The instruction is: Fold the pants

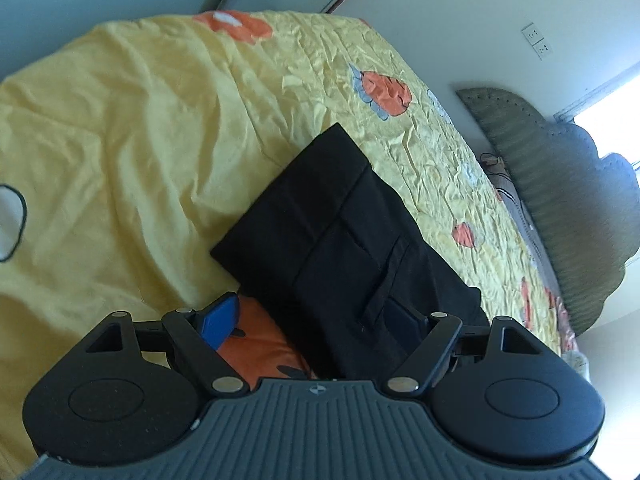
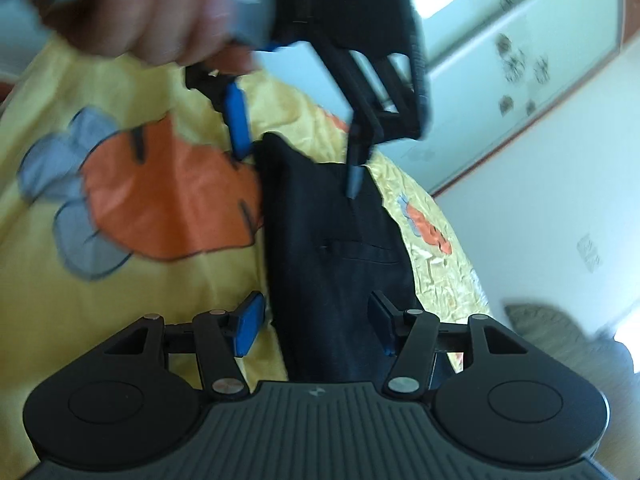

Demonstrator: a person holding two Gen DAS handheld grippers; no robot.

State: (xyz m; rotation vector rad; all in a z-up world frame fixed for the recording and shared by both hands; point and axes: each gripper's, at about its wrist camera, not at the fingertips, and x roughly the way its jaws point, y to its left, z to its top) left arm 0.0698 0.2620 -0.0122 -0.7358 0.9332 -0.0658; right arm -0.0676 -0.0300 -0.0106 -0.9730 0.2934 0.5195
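Note:
Black pants (image 1: 332, 232) lie folded into a compact rectangle on a yellow bedspread (image 1: 120, 128). My left gripper (image 1: 320, 320) is open, its jaws wide apart over the near end of the pants; one blue pad (image 1: 218, 320) shows at the left. In the right wrist view the pants (image 2: 332, 264) run away from me. My right gripper (image 2: 316, 324) is open over their near end, blue pads on both sides. The left gripper (image 2: 296, 160) shows at the far end, held by a hand (image 2: 152, 12), jaws open above the cloth.
The bedspread has orange and grey cartoon prints (image 2: 160, 208). A grey-green headboard (image 1: 552, 184) and a white wall with sockets (image 1: 538, 40) stand at the right. A window (image 1: 616, 128) is bright beyond it. A pale wardrobe (image 2: 520, 40) stands behind the bed.

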